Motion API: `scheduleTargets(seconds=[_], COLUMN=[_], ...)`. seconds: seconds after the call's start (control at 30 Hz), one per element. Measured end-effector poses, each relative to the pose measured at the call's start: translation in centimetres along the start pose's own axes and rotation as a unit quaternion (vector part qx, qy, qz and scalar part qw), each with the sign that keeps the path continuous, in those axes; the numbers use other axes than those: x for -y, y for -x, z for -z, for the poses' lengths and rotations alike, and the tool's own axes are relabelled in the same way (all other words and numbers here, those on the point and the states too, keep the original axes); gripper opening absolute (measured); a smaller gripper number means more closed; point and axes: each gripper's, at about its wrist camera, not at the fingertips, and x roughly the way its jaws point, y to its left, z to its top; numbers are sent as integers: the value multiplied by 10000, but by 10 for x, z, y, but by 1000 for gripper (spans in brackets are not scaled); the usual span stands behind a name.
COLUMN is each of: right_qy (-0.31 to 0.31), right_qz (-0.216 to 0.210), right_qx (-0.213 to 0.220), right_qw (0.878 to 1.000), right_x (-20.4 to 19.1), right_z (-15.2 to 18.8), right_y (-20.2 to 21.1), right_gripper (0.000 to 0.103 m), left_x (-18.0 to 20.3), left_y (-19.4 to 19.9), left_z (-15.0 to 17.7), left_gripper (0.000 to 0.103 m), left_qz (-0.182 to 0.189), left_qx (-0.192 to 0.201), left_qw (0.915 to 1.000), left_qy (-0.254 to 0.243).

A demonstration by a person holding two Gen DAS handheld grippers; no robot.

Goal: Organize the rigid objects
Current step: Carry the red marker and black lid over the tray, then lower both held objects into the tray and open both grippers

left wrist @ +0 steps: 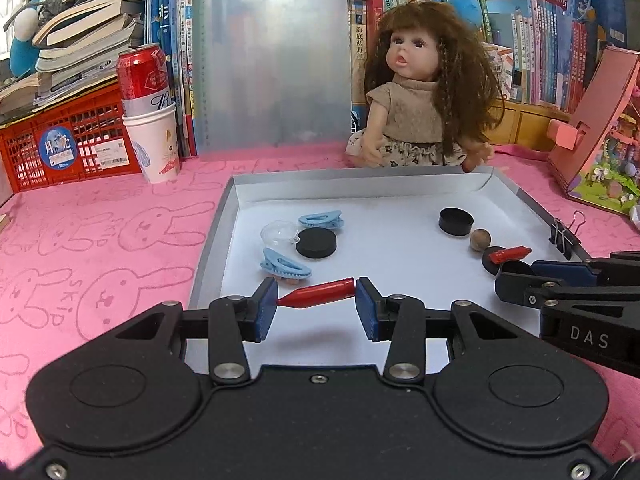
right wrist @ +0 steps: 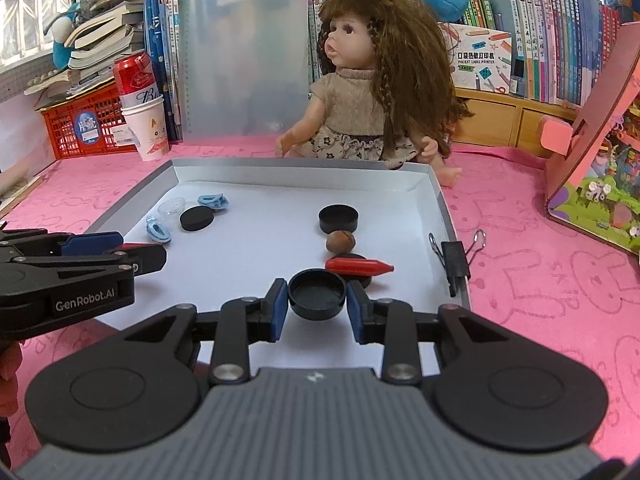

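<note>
The left tool (left wrist: 316,300) squeezes a red peg (left wrist: 318,292) end to end, lying sideways over the tray (left wrist: 224,220), while the right tool (right wrist: 318,300) pinches a black cap (right wrist: 317,294) nearby.

Bright, even daylight, soft shadows, sharp centre, fisheye bending and dark corners.

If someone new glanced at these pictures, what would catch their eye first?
Probably the long-haired doll sitting behind the white tray on the pink cloth. Next, the two claws over the tray: the left claw holds a red bullet-shaped piece end to end, and the right claw holds a black cap.
</note>
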Motion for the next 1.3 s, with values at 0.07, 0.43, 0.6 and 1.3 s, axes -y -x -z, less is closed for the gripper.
scheduleTargets(seconds=[0.07,0.43,0.6,1.3], right_qy=[1,10,44,91], right_qz=[10,100,133,172], right_qx=[-9,-88,-80,103], right_qw=[10000,9999,9999,9998], right_x=[0,-3,-5,-10], right_z=[-2,-7,-8,-12], right_y=[-3,-20,-22,-15], right_gripper=[37,37,38,62], left_x=[0,0,1,2], left_y=[-3,-22,-26,-22], left_z=[-2,-7,-5,-4], left_gripper=[40,40,40,51], left_qz=[-25,-96,-108,-109], left_qx=[15,-103,-139,-136], left_qw=[10000,9999,9998,9998], left_qy=[-6,-33,-20,-50])
